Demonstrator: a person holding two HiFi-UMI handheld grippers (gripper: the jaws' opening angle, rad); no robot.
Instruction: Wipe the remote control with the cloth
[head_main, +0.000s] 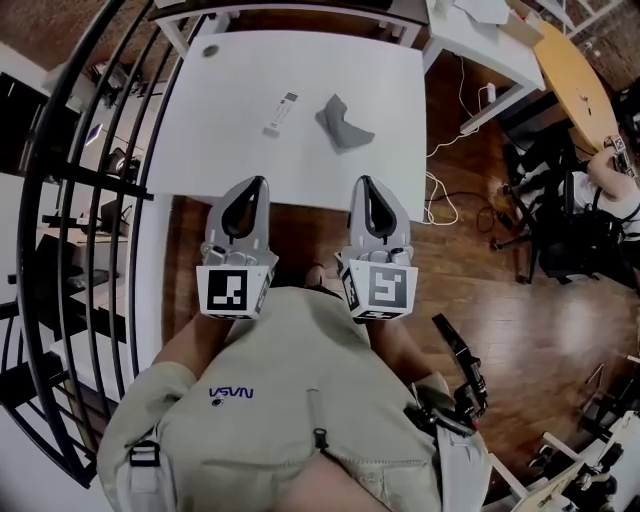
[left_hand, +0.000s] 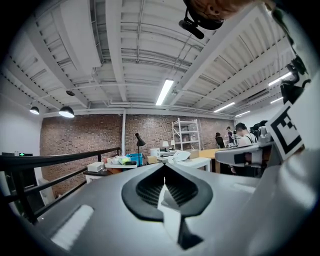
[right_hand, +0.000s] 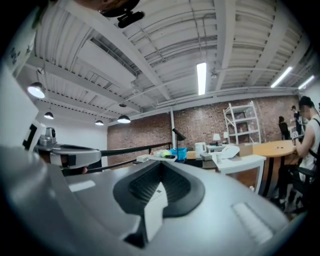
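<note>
The white remote control (head_main: 281, 113) lies on the white table (head_main: 230, 160), left of the table's middle. A crumpled grey cloth (head_main: 343, 123) sits just to its right, apart from it. My left gripper (head_main: 261, 181) and right gripper (head_main: 362, 181) are held side by side at the table's near edge, well short of both objects. Each points level, and each is shut with nothing between its jaws. In the left gripper view the left gripper (left_hand: 164, 166) shows its pads pressed together, as does the right gripper (right_hand: 161, 163) in the right gripper view. Neither gripper view shows the remote or the cloth.
A black railing (head_main: 70, 200) curves along the left. Cables (head_main: 445, 200) trail over the wooden floor right of the table. A second white table (head_main: 480, 40) and a round wooden table (head_main: 575, 80) stand at the far right, where a person (head_main: 615, 185) sits.
</note>
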